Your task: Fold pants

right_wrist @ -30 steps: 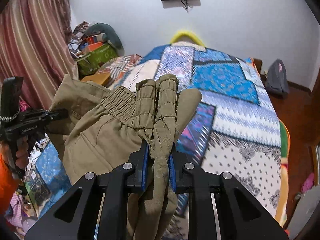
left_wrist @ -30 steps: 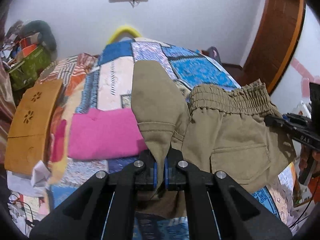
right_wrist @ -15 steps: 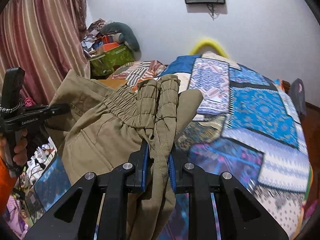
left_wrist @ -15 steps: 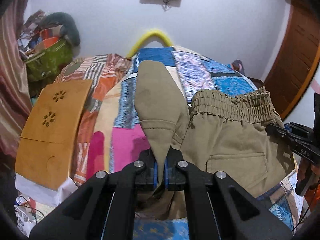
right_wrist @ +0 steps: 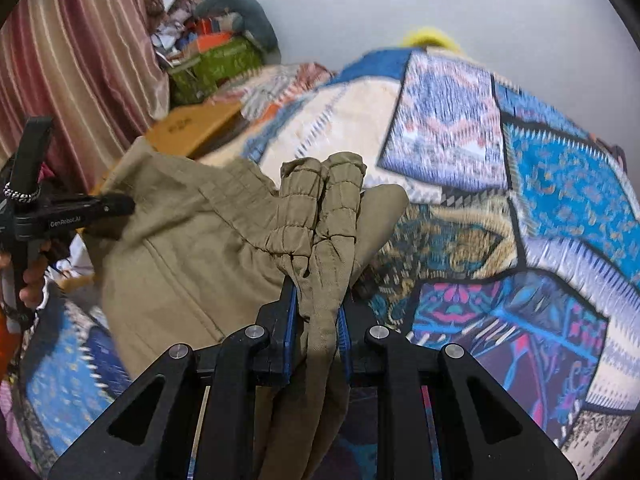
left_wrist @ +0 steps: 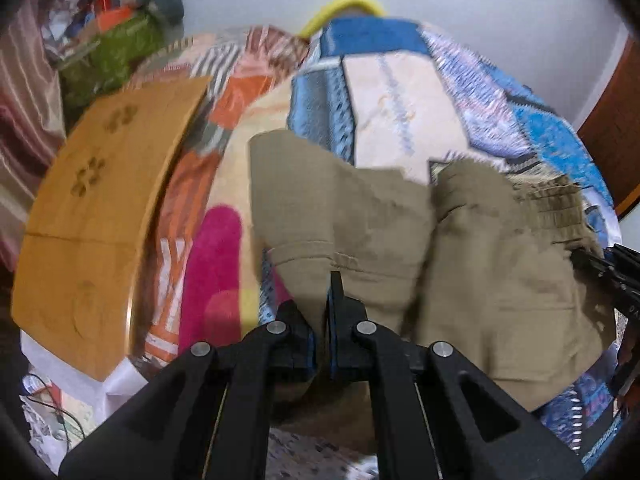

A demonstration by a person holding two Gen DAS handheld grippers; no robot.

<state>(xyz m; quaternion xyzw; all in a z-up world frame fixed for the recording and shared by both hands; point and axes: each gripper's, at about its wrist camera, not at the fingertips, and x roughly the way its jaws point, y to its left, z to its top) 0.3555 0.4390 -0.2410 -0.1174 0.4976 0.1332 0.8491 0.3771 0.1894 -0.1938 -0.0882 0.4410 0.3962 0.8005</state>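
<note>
Khaki cotton pants (left_wrist: 472, 280) hang between my two tools above a bed covered in a blue, white and pink patchwork quilt (left_wrist: 404, 96). My left gripper (left_wrist: 323, 308) is clamped hard on a hemmed edge of the cloth, its black fingers (left_wrist: 339, 300) with blue pads pressed nearly together with only the thin fabric between them. From that pinch the khaki fans up and to the right, with a stitched hem line crossing just above the tips and a back pocket seam on the wide panel beyond. At the far right edge of my left view, the tip of my other tool meets the gathered waistband.

My right gripper (right_wrist: 318, 316) has its jaws closed on a thick bunch of the elasticated waistband (right_wrist: 320, 216), which stands up in two ruched rolls above the fingertips while more fabric trails down between the black arms. In this view my left gripper (right_wrist: 120, 205) shows at the left, touching the far edge of the pants, with my left hand (right_wrist: 30, 276) wrapped round its handle.

Beside the bed on the left lies a curved orange wooden board with flower cut-outs (left_wrist: 100, 216), and a bright pink cloth (left_wrist: 218, 276) lies on the quilt just beside the hanging leg. Striped maroon curtains (right_wrist: 76, 60) hang at the left wall. Much of the quilt is blurred.
</note>
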